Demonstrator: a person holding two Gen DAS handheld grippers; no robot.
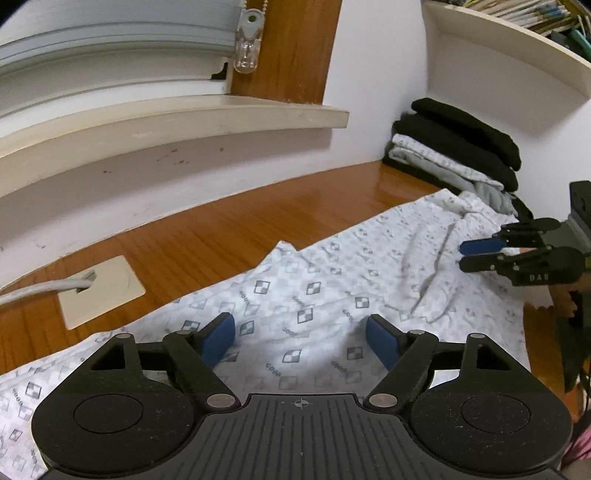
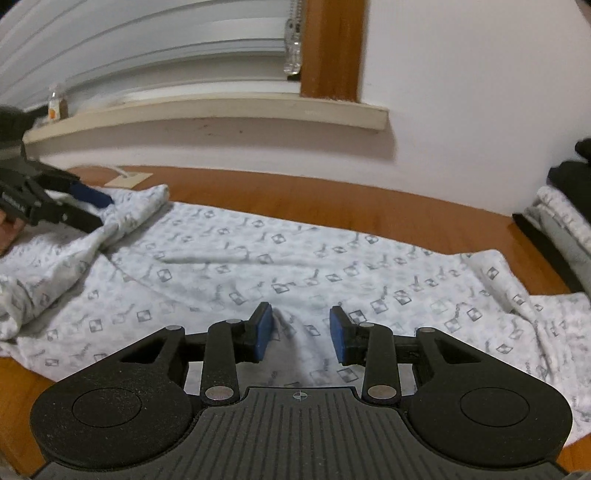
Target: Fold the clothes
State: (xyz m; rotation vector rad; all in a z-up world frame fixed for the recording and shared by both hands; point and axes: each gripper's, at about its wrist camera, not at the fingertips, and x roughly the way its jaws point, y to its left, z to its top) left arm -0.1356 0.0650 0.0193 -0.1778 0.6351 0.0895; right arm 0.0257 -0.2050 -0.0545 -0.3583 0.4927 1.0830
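Left wrist view: left gripper (image 1: 301,338) jaws released over garment (image 1: 332,280) on tabletop (image 1: 221,229), right gripper (image 2: 301,332) jaws released, straddling a fold.

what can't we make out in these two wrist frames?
- Patterned garment: near edge hidden behind the left tongs, left wrist view.
- Folded stack: cut off by the right edge, right wrist view.
- Bottle on the sill: too small to identify, right wrist view.
- Shelf contents: cut off by the top edge, left wrist view.
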